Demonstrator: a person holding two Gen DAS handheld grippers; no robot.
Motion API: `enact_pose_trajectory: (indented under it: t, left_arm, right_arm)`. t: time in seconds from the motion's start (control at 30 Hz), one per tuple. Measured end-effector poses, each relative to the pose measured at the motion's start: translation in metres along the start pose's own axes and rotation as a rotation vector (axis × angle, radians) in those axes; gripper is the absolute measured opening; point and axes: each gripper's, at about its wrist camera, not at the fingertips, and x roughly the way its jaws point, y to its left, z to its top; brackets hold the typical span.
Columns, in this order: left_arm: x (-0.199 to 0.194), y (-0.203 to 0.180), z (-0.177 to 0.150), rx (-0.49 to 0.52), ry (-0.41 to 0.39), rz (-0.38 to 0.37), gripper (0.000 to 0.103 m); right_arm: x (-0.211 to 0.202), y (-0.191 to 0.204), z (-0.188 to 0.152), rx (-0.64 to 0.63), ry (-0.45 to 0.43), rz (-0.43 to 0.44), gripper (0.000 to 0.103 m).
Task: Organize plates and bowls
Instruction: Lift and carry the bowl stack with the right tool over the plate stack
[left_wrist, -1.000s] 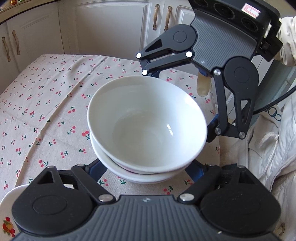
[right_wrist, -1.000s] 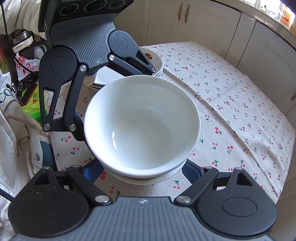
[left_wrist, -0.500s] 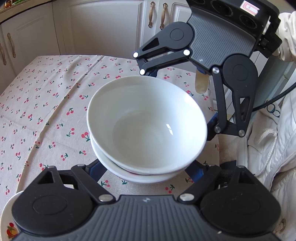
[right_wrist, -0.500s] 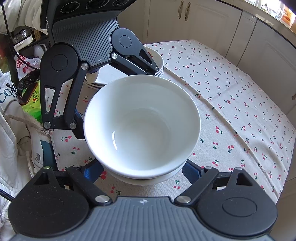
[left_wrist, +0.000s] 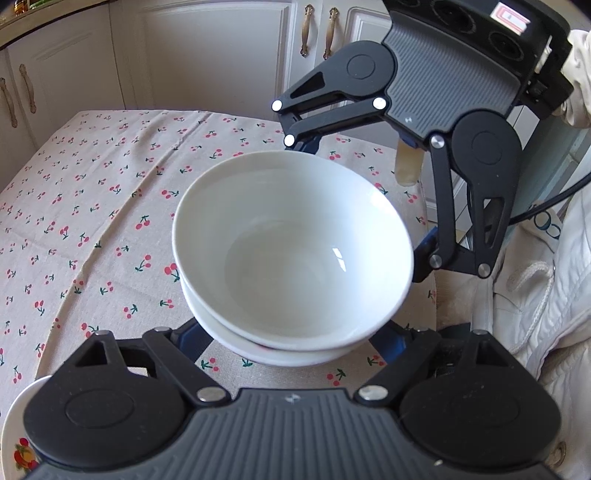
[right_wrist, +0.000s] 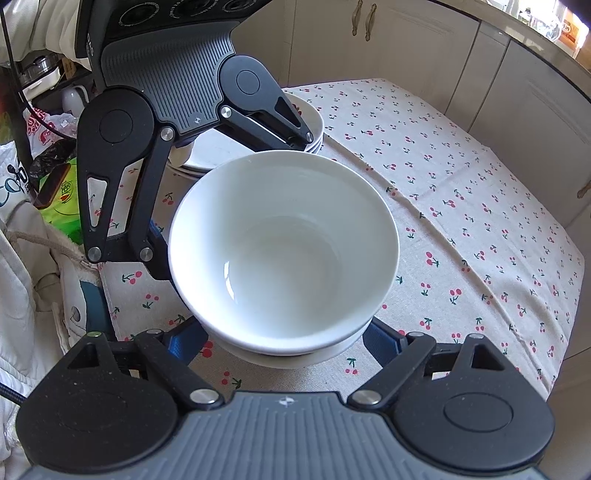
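Observation:
Two nested white bowls (left_wrist: 291, 251) are held between both grippers above the cherry-print tablecloth (left_wrist: 92, 206). My left gripper (left_wrist: 291, 332) is shut on the stack from one side, its blue fingers under the lower bowl's rim. My right gripper (right_wrist: 284, 339) is shut on the same bowls (right_wrist: 284, 247) from the opposite side. Each gripper shows in the other's view, the right one (left_wrist: 424, 122) and the left one (right_wrist: 177, 110). A stack of white plates (right_wrist: 306, 122) sits behind the left gripper.
A fruit-painted plate's rim (left_wrist: 14, 435) shows at the lower left of the left wrist view. White cabinets (left_wrist: 221, 55) stand behind the table. Bags and clutter (right_wrist: 55, 184) lie off the table's edge, with white fabric (left_wrist: 546, 295) beside it.
The bowl stack stays held between both grippers. The background has shifted slightly, so the bowls and both grippers have drifted together a little over the table.

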Motion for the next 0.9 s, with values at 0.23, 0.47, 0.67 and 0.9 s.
enact_pose_trajectory:
  t: [0.23,0.47,0.67,0.9]
  left_arm:
    - [-0.015,-0.003,0.001,-0.003,-0.033,0.026,0.088]
    - [-0.038,-0.007,-0.006,-0.012,-0.068,0.069,0.088]
    - [-0.061,-0.008,-0.019,-0.036,-0.089,0.114,0.088]
    - [-0.088,-0.004,-0.042,-0.076,-0.105,0.184,0.088]
  right_arm:
    - [-0.013,0.004,0.009,-0.016,-0.004,-0.02,0.093]
    - [-0.024,0.016,0.029,-0.071,-0.011,-0.044,0.093]
    - [-0.024,0.027,0.051,-0.137,-0.017,-0.053,0.093]
    - [-0.01,0.034,0.082,-0.207,-0.034,-0.037,0.093]
